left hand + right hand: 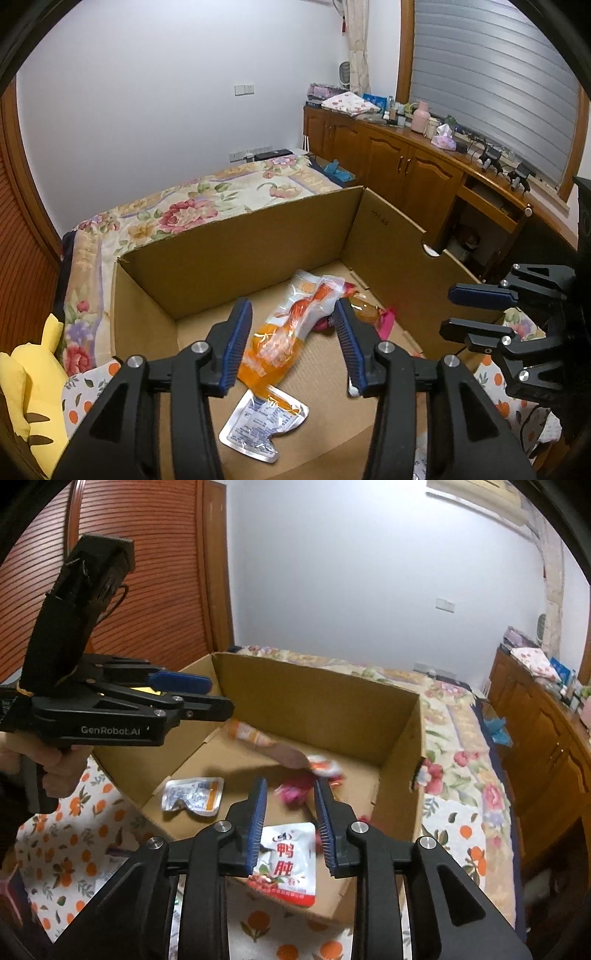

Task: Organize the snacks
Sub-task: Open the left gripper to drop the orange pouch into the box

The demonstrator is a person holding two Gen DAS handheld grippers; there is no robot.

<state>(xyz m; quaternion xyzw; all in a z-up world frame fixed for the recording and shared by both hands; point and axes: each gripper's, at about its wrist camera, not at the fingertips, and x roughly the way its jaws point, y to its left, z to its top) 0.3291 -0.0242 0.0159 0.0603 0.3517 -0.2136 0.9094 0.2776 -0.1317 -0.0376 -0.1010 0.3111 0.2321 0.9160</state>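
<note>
Snack packets are gathered inside an open cardboard box that rests on a bed with a floral quilt. On the box floor lie an orange-and-white pouch, a silver foil pouch nearer the front, and some pink and red wrappers toward the middle. In the right wrist view a white packet with red Chinese lettering is seen between the spread jaws of the right hand-held gripper, over the near wall of the box; its left edge lies at the left pad, but no pinch is visible, so the packet is judged released or dropping. The left hand-held gripper is held spread above the orange pouch, with nothing between its jaws.

Because the white packet sits right at the box's near edge, it could be tipped outward onto the orange-patterned sheet instead of landing inside. It could also be snagged on the ribbed left pad and dragged out if the gripper is withdrawn. The two grippers are near each other, so a collision is possible if both reach in together.
</note>
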